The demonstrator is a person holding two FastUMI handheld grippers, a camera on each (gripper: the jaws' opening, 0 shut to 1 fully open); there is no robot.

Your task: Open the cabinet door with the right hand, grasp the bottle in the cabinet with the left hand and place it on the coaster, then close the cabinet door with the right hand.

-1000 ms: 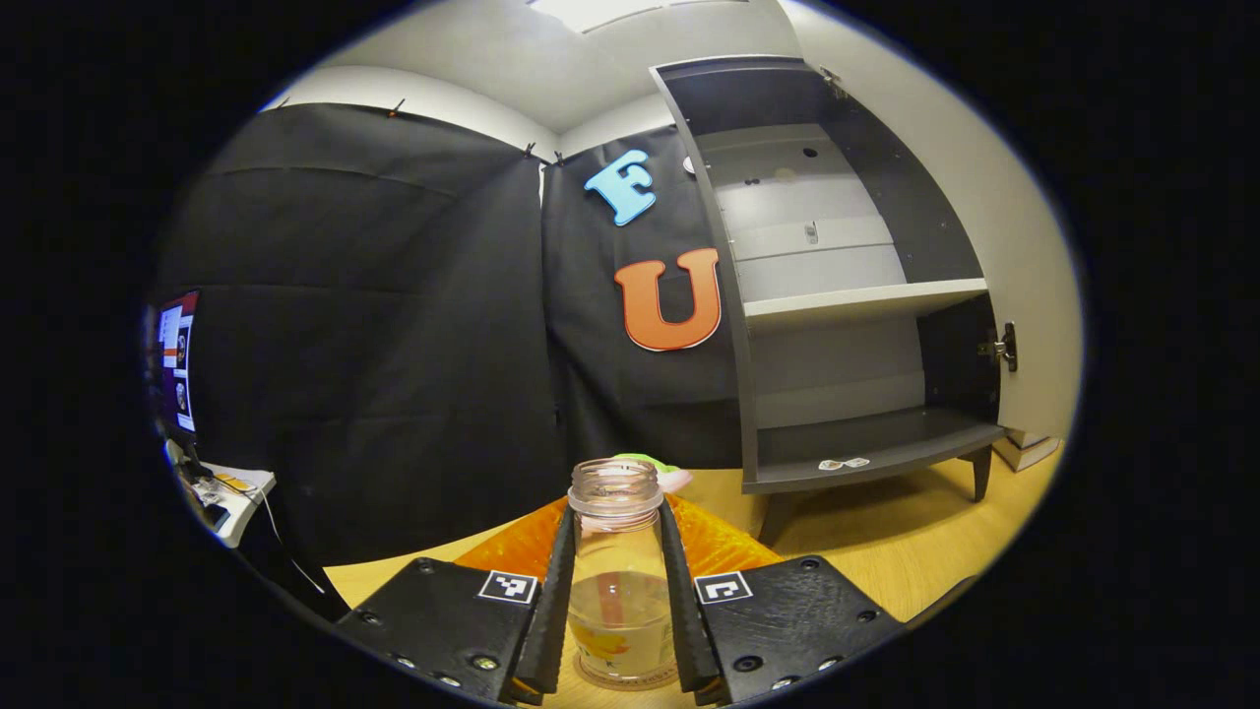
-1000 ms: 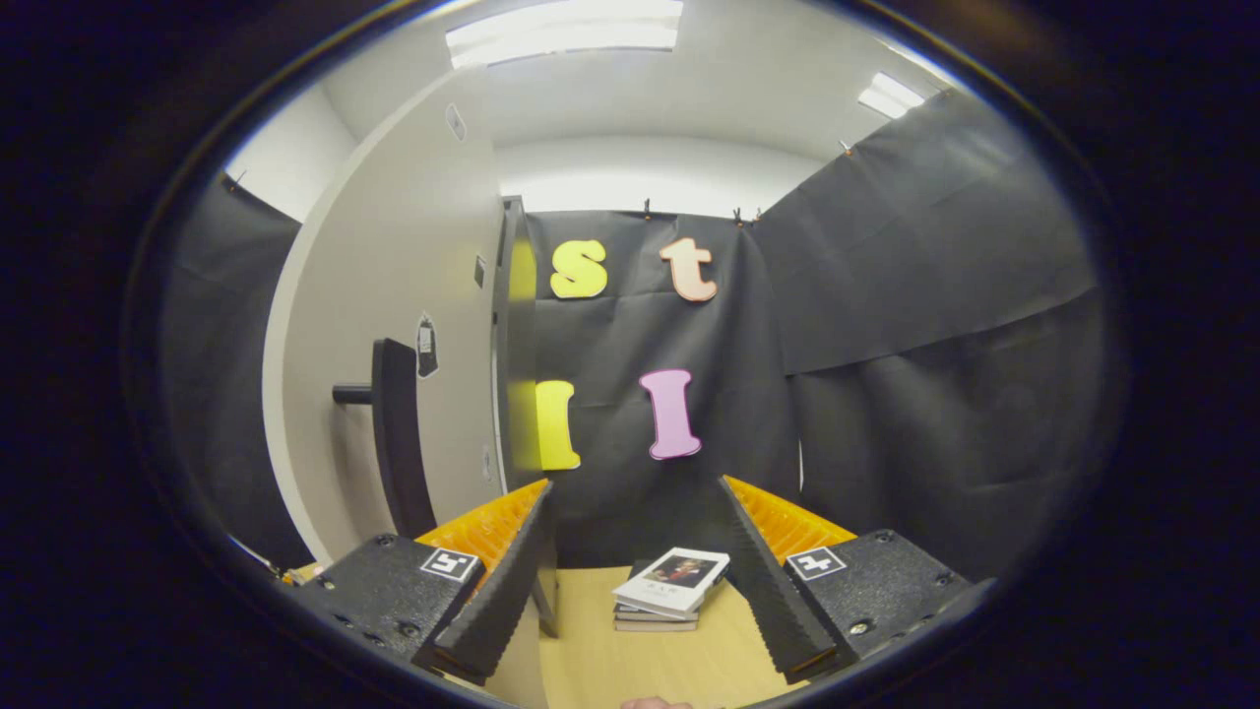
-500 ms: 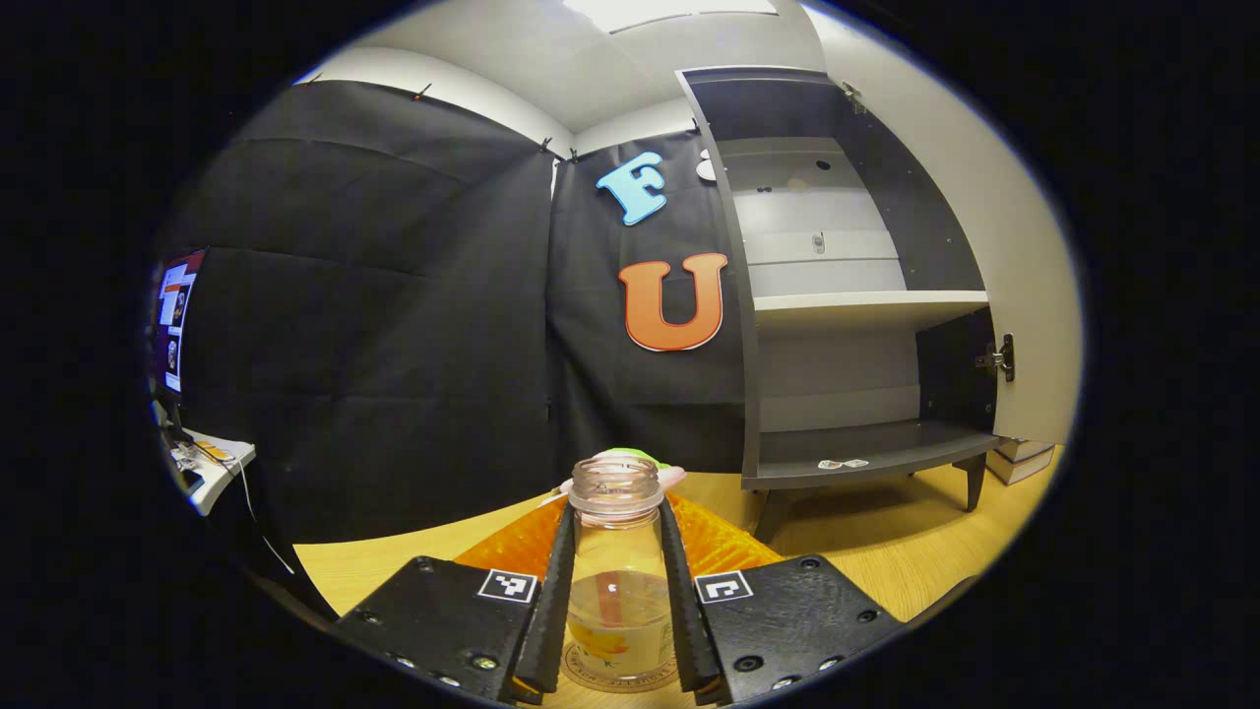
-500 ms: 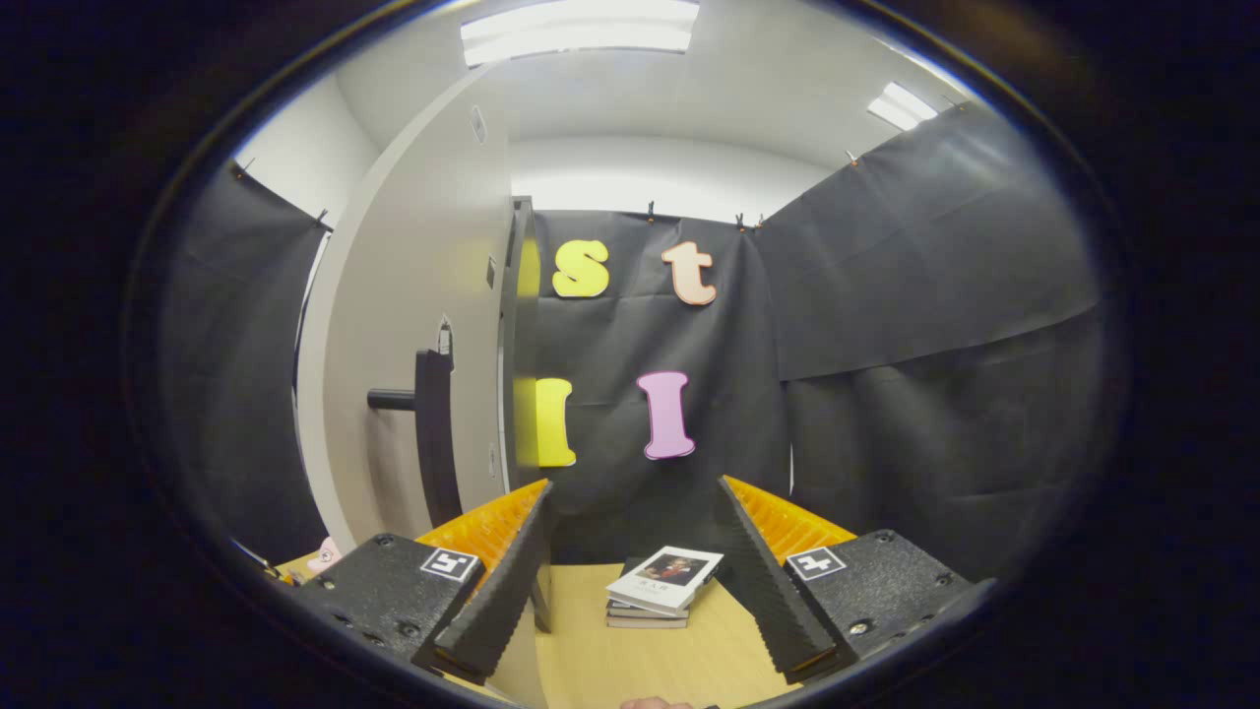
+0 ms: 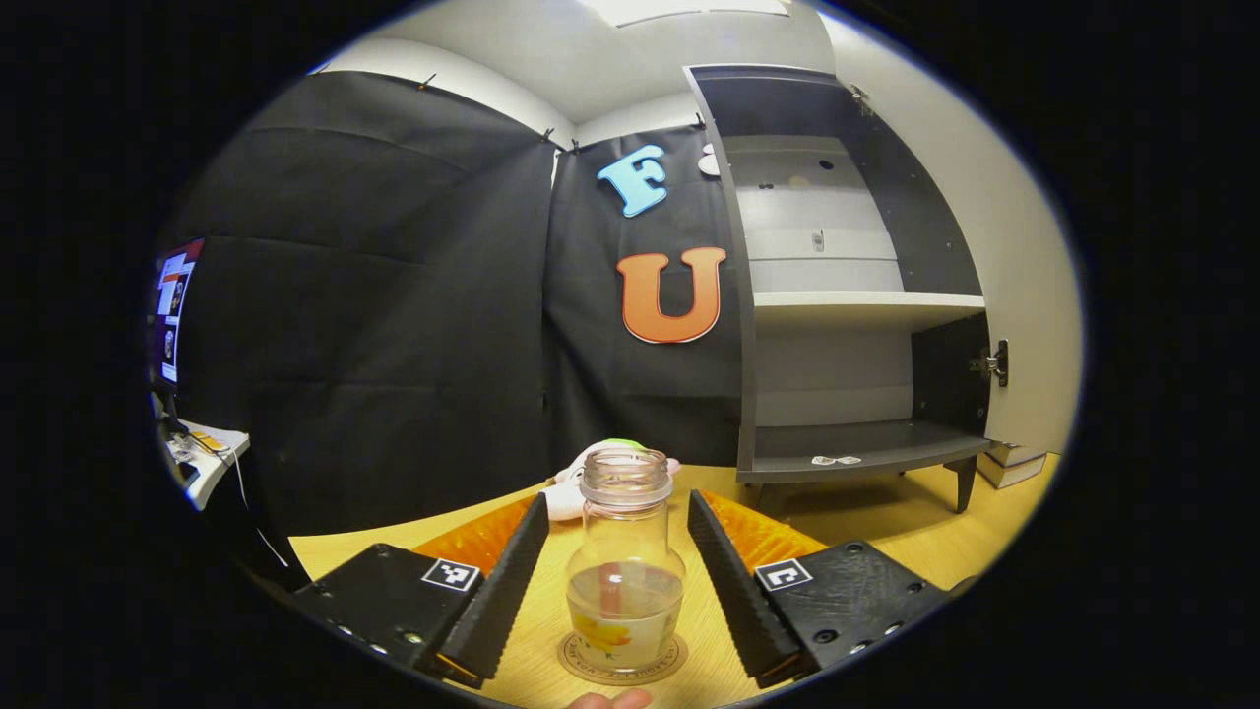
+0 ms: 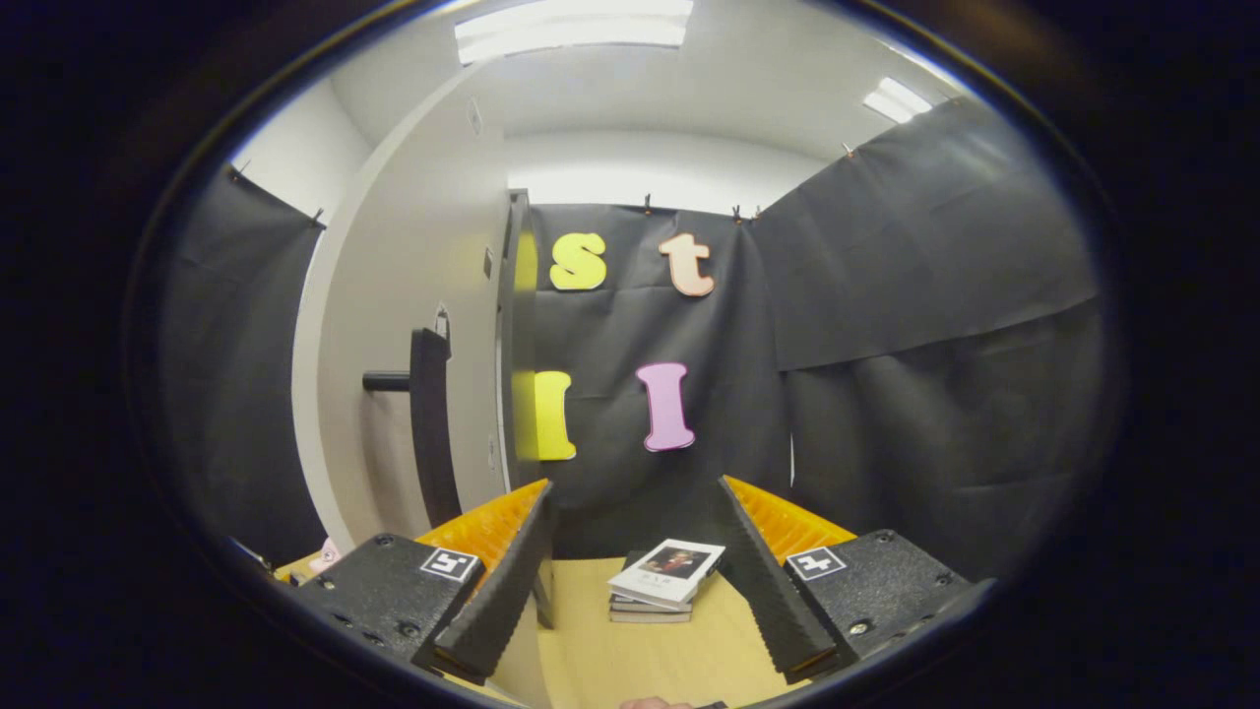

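In the left gripper view a clear glass bottle with some liquid in it stands upright on a round coaster on the wooden table. My left gripper is open, its fingers spread on either side of the bottle and apart from it. The grey cabinet stands open at the right, its shelves bare but for small bits on the lower one. In the right gripper view the open cabinet door with its dark bar handle is at the left. My right gripper is open and holds nothing.
A small stack of books lies on the table ahead of the right gripper. A soft pink and green toy lies behind the bottle. A monitor and a side desk are at the far left. A fingertip shows at the bottom edge.
My left gripper has opened and let go of the bottle, which now stands on the coaster. The right gripper has barely shifted beside the door.
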